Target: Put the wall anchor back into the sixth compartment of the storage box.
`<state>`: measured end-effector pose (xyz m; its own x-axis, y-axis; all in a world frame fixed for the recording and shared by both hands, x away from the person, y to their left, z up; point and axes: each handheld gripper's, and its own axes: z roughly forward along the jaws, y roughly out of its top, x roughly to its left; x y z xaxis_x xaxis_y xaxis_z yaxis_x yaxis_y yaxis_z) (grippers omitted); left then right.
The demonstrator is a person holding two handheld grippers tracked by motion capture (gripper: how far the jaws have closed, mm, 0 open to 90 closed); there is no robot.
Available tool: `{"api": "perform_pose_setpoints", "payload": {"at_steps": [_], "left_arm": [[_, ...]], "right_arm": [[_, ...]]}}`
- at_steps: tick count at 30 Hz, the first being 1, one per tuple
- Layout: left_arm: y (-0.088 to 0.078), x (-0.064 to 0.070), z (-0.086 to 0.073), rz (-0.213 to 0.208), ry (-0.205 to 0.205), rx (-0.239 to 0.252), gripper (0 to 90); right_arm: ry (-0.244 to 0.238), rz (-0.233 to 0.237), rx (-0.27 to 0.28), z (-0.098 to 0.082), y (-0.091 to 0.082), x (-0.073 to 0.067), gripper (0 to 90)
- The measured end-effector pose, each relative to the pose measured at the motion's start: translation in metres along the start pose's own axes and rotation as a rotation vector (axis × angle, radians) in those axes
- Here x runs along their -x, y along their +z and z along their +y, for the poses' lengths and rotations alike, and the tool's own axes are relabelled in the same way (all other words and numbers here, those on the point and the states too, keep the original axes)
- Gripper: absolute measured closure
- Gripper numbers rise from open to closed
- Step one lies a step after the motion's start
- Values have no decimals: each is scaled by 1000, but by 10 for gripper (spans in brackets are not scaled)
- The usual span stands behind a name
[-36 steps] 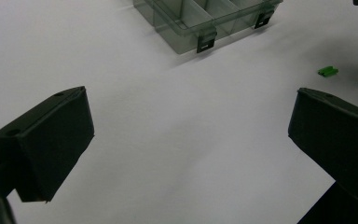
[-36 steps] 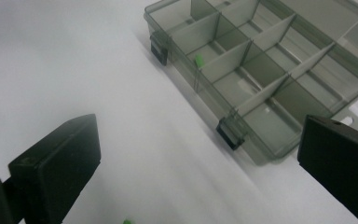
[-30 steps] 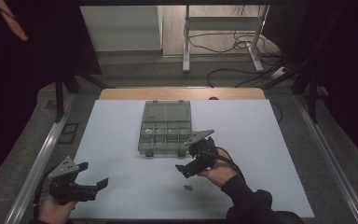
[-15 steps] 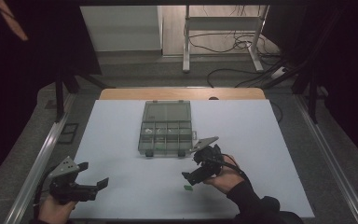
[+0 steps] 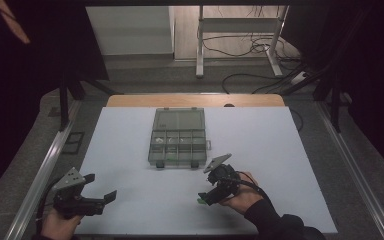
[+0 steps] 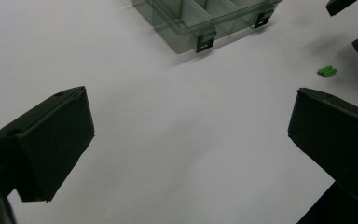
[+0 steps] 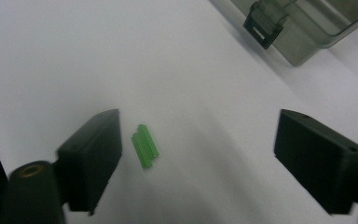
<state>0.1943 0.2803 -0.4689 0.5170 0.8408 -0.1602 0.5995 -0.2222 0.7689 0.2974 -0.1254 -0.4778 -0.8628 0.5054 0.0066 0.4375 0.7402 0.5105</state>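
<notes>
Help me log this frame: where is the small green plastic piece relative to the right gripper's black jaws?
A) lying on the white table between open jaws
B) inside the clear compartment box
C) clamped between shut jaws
A: the small green plastic piece lies flat on the white table, between the right gripper's spread jaws, near one of them.

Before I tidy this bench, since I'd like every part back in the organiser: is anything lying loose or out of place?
Yes. A small green part lies loose on the white table, outside the open compartment box and nearer the person. The right gripper stands open over it, one jaw close beside it. Nothing looks spilled or damaged.
</notes>
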Motion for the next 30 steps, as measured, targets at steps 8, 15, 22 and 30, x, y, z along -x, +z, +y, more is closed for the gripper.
{"api": "perform_pose_setpoints", "payload": {"at_steps": [8, 15, 22, 30], "left_arm": [[0, 0, 0, 0, 3, -2, 9], [0, 0, 0, 0, 4, -3, 10], [0, 1, 0, 0, 6, -5, 10], [0, 1, 0, 2, 7, -6, 11]], "right_arm": [[-12, 54, -50, -2, 10, 0, 371], [-42, 81, -86, 0, 19, -4, 521], [-80, 105, -110, 1, 24, -7, 652], [-113, 113, -140, 3, 28, -9, 745]]}}
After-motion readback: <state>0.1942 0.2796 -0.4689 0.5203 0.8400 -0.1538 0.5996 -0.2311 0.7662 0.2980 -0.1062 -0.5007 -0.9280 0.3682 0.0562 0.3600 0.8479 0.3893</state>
